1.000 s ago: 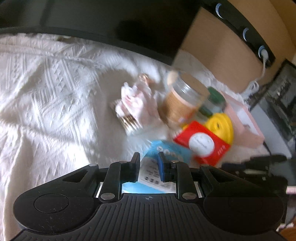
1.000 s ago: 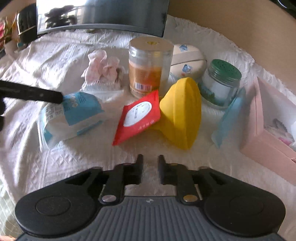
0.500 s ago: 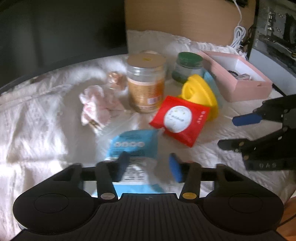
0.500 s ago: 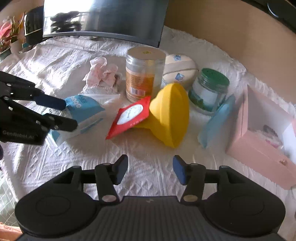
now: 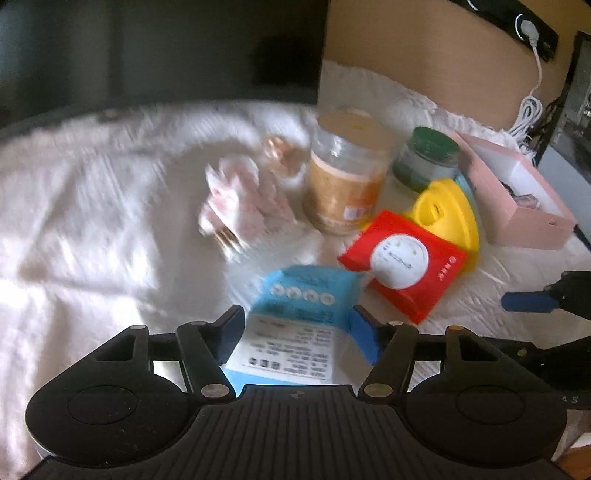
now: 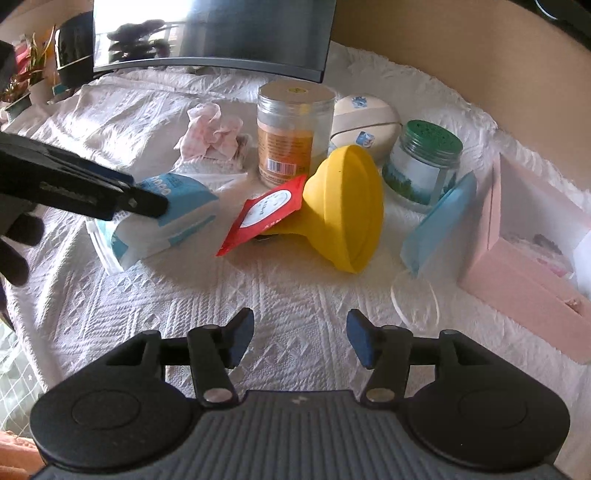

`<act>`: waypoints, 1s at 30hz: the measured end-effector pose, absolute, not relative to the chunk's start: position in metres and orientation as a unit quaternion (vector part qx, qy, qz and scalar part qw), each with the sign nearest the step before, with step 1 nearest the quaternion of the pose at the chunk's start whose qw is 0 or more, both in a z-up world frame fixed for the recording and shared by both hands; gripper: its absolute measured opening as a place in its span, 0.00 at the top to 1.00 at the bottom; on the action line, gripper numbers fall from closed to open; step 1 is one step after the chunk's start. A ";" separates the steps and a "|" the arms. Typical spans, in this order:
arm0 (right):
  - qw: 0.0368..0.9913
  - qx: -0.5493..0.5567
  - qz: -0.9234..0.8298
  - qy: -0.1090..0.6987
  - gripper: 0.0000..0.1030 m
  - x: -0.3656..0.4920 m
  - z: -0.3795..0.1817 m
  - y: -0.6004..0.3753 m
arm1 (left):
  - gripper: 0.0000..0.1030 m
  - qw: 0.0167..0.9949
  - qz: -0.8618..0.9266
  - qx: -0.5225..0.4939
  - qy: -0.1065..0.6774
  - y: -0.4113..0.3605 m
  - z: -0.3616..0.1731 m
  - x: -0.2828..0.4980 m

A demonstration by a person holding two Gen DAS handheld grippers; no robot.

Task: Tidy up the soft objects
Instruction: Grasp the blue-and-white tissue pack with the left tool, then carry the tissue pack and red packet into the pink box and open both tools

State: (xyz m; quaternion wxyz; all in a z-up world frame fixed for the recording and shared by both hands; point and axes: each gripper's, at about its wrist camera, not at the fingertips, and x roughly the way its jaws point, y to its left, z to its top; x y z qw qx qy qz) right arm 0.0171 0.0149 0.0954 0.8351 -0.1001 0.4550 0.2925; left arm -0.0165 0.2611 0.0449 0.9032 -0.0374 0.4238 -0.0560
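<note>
A blue and white tissue pack (image 5: 303, 306) lies on the white bedspread (image 5: 92, 221) between the fingers of my left gripper (image 5: 297, 328). Its jaws are opening and the pads do not visibly press on the pack. From the right wrist the left gripper (image 6: 110, 192) reaches over that pack (image 6: 173, 218). A red wipes pack (image 6: 266, 214) leans on a yellow soft funnel (image 6: 347, 210). Crumpled pink cloth (image 6: 210, 133) lies further back. My right gripper (image 6: 301, 332) stands open over bare bedspread, nothing between its fingers.
Behind stand a clear jar with orange contents (image 6: 291, 129), a green-lidded jar (image 6: 424, 162) and a white round pouch (image 6: 365, 118). A pale blue flat pack (image 6: 439, 225) leans by an open pink box (image 6: 517, 266). A dark monitor (image 6: 210, 33) stands at the back.
Both grippers went from nearly shut to wide apart. The left gripper shifted and turned, and the blue pack now sits between its spread fingers. The right gripper barely moved.
</note>
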 end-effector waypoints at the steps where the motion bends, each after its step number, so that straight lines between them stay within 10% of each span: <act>1: 0.835 -0.098 0.294 0.454 0.46 0.017 0.096 0.014 | 0.33 0.901 -0.060 -0.033 0.428 0.258 0.042 -0.015; 21: 0.802 0.003 0.313 0.508 0.56 0.105 0.101 0.092 | 0.42 0.913 0.018 -0.108 0.392 0.316 0.053 -0.049; 25: 0.797 -0.032 0.314 0.516 0.95 0.109 0.100 0.101 | 0.42 0.914 0.020 -0.129 0.383 0.328 0.053 -0.055; 30: 0.797 -0.045 0.325 0.506 0.95 0.091 0.119 0.089 | 0.42 0.913 0.023 -0.150 0.378 0.332 0.051 -0.055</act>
